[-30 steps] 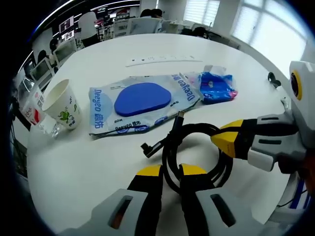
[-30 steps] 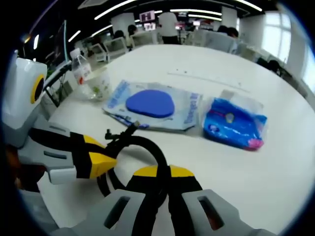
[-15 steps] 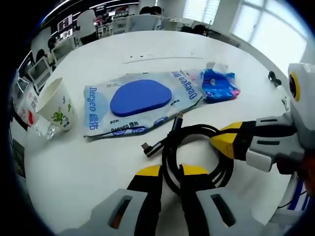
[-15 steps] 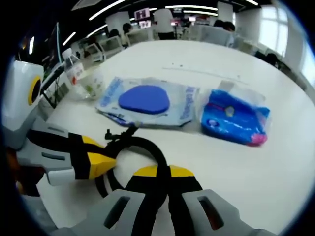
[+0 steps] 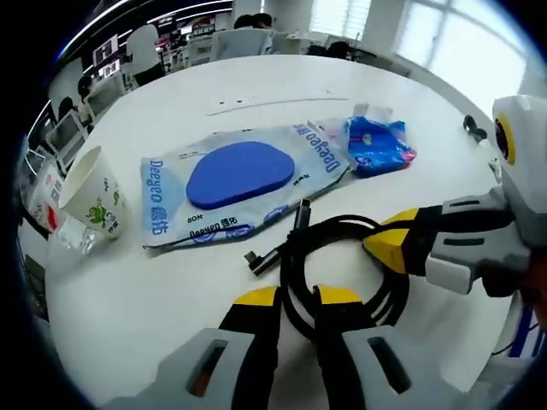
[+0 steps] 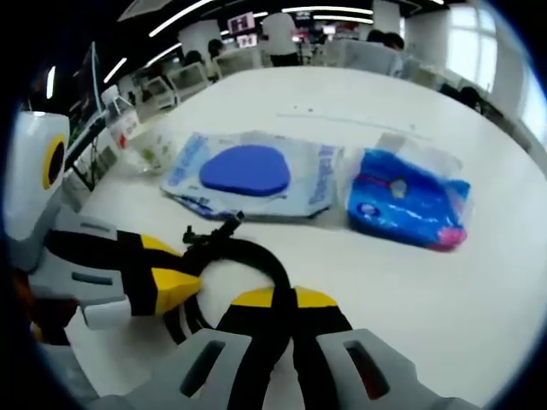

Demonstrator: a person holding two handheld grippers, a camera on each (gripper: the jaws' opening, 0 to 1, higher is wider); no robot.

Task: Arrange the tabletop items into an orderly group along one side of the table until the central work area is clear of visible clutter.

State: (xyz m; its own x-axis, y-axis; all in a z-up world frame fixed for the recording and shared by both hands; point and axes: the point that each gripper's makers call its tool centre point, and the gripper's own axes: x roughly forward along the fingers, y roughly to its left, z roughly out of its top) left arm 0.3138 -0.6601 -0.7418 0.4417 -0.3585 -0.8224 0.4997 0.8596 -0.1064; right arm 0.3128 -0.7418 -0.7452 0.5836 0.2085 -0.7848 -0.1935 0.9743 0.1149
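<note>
Your left claw (image 5: 297, 301) pinches coiled black cable (image 5: 342, 231) at frame bottom; your right claw (image 6: 293, 301) clamps same coil. Wet-wipes pack (image 5: 235, 175) centre, paper cup (image 5: 90, 192) left, on white desk (image 5: 171, 282).

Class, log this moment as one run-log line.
left gripper: shut on black cable | right gripper: shut on black cable | wipes pack: untouched

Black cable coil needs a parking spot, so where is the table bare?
Bare table lies between the paper cup and the black cable coil, and beyond the white strip. It is crowded where the wipes pack and blue packet adjoin. Both the left gripper and right gripper clamp the coil.
</note>
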